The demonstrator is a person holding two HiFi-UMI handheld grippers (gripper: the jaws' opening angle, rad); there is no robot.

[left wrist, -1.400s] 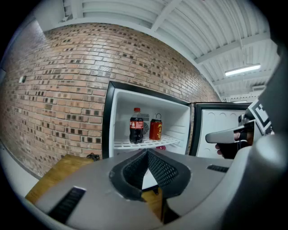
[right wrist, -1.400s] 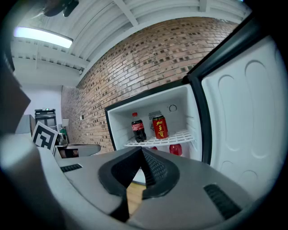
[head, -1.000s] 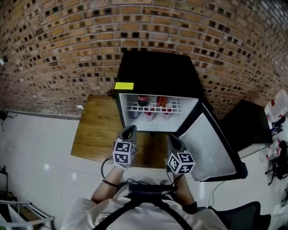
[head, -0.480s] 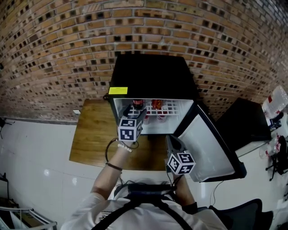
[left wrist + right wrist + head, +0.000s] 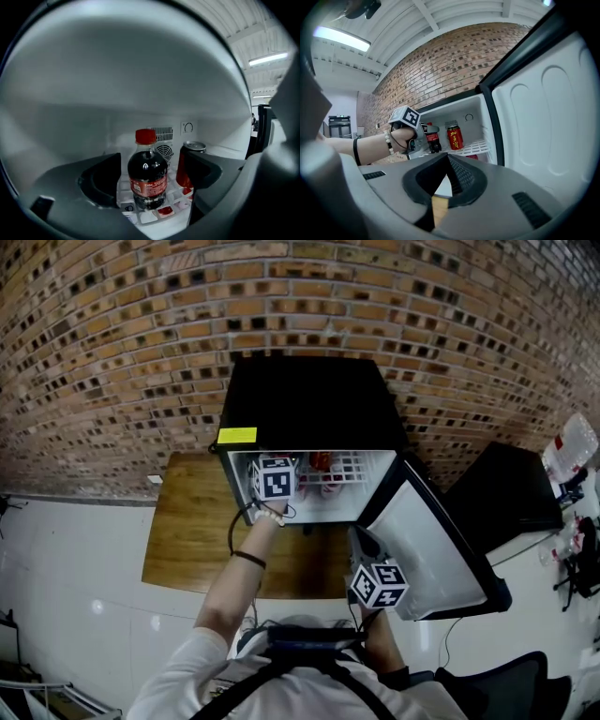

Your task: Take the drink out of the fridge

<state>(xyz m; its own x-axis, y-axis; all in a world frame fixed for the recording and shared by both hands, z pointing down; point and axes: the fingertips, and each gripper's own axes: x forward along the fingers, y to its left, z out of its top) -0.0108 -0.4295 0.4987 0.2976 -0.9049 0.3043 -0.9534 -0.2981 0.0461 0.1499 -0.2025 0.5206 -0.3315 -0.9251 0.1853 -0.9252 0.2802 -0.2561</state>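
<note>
While the jaws of the left gripper (image 5: 151,177) have just been opening and are now spread wide, nothing is pressed by their pads. The cola bottle (image 5: 148,174) is seen straight ahead, centred in the gap and clear of both pads. Whether it is already flanked by the tips or stands just beyond them cannot be settled from these views.

The bottle is stood upright on the wire shelf (image 5: 149,216) inside the fridge (image 5: 309,399), with its red cap uppermost, so its long axis is crossed squarely by the line along which the jaws would close. A red can (image 5: 186,165) is set just beside it on the right and slightly further back, close to the right jaw.

The right gripper (image 5: 440,185) is held well back outside the open door (image 5: 424,542), with its jaws pressed together on nothing. The left gripper is therefore judged by far the nearer. A short straight advance is probably needed before the bottle's body can be closed on, and the can should be kept outside the right jaw.
</note>
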